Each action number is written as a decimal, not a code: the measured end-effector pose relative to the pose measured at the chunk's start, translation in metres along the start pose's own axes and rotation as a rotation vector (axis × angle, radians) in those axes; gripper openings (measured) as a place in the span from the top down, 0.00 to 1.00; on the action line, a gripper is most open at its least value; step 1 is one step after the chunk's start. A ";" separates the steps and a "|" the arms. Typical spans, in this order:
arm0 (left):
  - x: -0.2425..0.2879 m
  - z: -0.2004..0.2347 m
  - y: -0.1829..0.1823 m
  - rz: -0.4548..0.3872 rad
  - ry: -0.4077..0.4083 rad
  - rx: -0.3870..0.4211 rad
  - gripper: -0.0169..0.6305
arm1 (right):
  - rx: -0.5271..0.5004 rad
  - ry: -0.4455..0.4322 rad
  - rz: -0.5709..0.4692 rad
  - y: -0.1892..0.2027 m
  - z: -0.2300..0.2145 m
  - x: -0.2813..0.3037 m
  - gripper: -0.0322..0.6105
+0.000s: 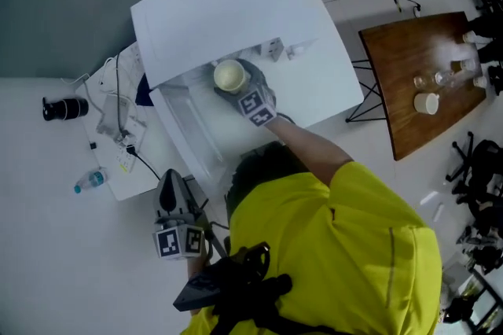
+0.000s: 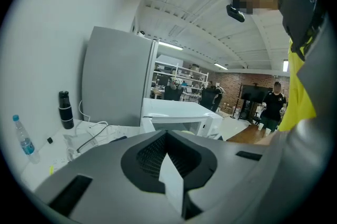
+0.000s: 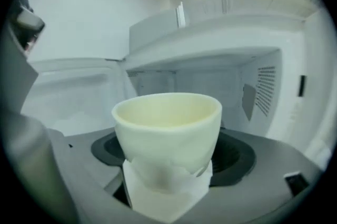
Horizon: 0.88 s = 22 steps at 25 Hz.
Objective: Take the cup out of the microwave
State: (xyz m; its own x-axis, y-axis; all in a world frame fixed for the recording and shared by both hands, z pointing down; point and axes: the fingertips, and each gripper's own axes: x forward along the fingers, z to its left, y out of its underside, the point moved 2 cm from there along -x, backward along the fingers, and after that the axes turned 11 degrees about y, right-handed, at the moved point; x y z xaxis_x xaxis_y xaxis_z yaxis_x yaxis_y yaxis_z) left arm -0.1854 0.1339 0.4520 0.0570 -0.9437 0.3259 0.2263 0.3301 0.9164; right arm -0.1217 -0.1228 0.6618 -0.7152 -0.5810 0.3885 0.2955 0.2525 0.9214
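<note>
Your cup (image 3: 167,131) stands upright, mouth up and long axis vertical, just in front of the open cavity of the microwave (image 3: 221,68). Your right gripper (image 3: 167,186) pinches it low on its wall between the white pads. Only the cup's cream inner wall shows; its bottom is hidden. The door (image 3: 71,94) is swung wide to your left, and the cavity's side wall stands well off to the right of the cup. Your left gripper (image 2: 171,178) hangs low beside you, its jaws pressed together on nothing.
</note>
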 end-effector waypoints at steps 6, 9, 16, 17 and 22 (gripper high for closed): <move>0.038 -0.028 -0.007 0.009 0.108 0.009 0.99 | 0.090 0.039 0.082 0.065 -0.032 -0.154 0.24; 0.053 -0.039 -0.003 0.038 0.153 0.024 0.99 | 0.136 0.199 0.155 0.114 -0.108 -0.188 0.24; 0.084 -0.068 0.015 0.148 0.219 0.070 0.99 | 0.093 0.401 0.128 0.142 -0.269 -0.149 0.24; 0.087 -0.073 0.017 0.162 0.227 0.083 0.99 | 0.093 0.411 0.122 0.141 -0.282 -0.139 0.24; 0.096 -0.086 0.018 0.182 0.239 0.083 0.99 | 0.089 0.398 0.121 0.142 -0.304 -0.106 0.24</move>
State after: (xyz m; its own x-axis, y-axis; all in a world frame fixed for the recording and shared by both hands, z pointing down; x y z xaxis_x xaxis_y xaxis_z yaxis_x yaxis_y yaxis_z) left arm -0.0925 0.0477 0.4800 0.3183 -0.8441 0.4314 0.1120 0.4854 0.8671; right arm 0.1886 -0.2601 0.7546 -0.3731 -0.7921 0.4831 0.2938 0.3930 0.8713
